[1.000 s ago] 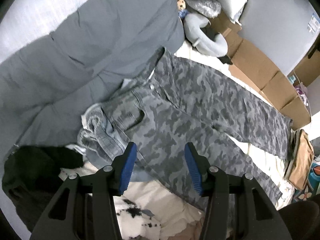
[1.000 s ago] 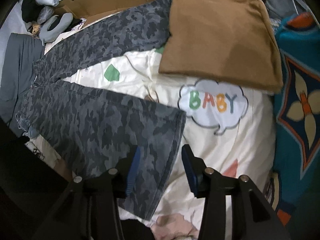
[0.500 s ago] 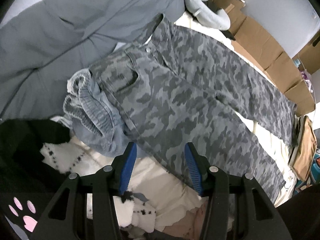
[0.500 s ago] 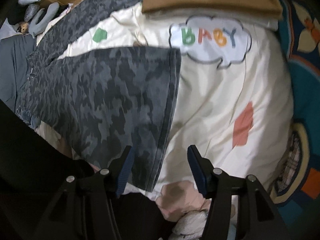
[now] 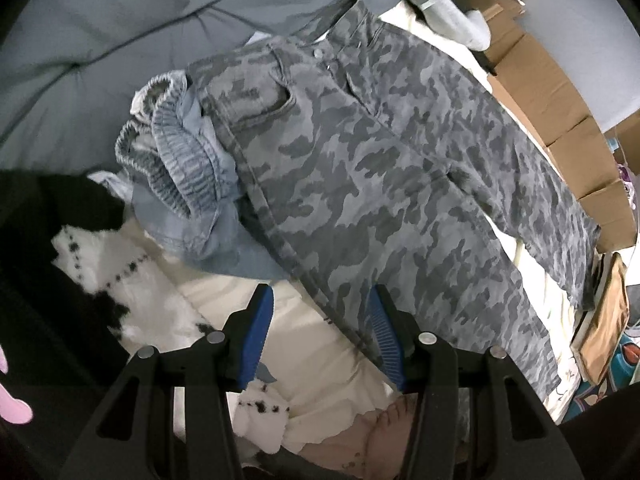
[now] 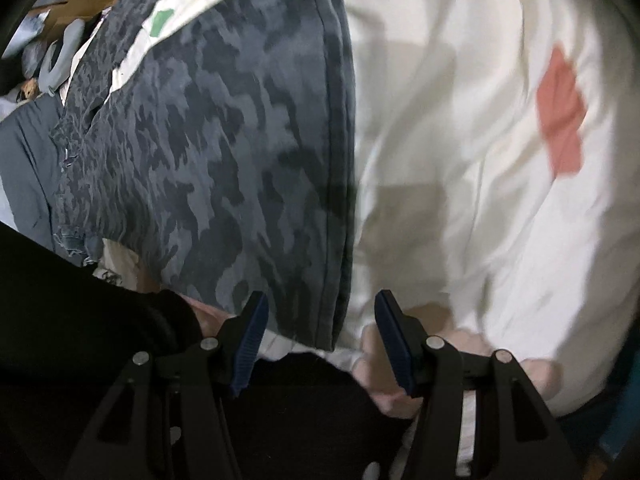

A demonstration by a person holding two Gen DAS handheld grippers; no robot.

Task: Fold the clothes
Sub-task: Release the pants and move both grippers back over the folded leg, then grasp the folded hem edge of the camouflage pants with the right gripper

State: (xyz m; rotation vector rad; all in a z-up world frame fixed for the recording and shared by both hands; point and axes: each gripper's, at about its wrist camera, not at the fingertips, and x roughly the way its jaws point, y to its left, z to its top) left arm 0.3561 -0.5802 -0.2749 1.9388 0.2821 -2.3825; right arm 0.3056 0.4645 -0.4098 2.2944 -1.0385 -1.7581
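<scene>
Left wrist view: left gripper (image 5: 320,320) is spread wide w/ nothing held, over the near side seam of the camo trousers (image 5: 384,160), which lie flat on a cream blanket (image 5: 320,356) (denim garment (image 5: 180,184) bunched at left). Right gripper (image 6: 318,320), also wide, straddles the trouser hem (image 6: 340,200).

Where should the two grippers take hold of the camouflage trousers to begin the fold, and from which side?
Probably the near leg's outer edge. The camouflage trousers lie flat with that side seam toward both open grippers. The left gripper can pinch the seam just ahead; the right gripper can pinch the hem corner, each coming from the near side.
</scene>
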